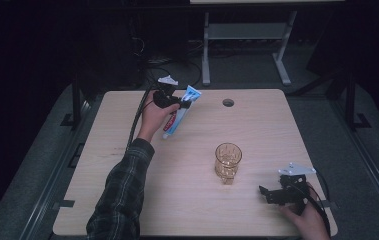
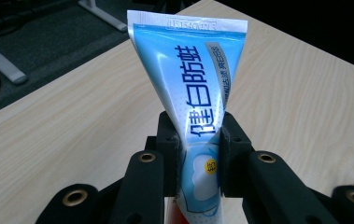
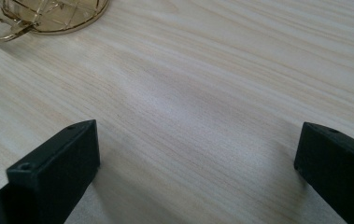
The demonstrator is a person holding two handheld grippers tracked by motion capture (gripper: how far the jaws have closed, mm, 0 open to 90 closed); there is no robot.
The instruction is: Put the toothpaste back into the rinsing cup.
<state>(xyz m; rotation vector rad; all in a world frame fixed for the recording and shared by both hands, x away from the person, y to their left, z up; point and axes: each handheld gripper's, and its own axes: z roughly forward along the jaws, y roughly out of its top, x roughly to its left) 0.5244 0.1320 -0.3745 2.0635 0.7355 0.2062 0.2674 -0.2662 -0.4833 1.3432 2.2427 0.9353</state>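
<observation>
As seen from the high view, the left gripper (image 1: 177,101) is raised over the far left part of the desk (image 1: 127,165), holding a blue and white toothpaste tube (image 1: 181,118) that hangs tilted, its flat crimped end toward the far edge and its red lower end above the wood. An amber glass cup (image 1: 227,162) stands upright near the middle of the desk, well apart from the tube. The right gripper (image 1: 272,192) rests low by the near right corner, beside the cup but not touching it, fingers spread. In the left gripper view, the two black fingers (image 2: 167,149) are clamped on the tube (image 2: 198,107) from both sides, pinching its middle, with the crimped end rising beyond them and bare desk (image 2: 300,102) behind. In the right gripper view, the fingers (image 3: 55,170) stand wide apart over bare wood grain (image 3: 198,107) with nothing between them; the base of the cup (image 3: 48,14) shows at the upper left corner.
</observation>
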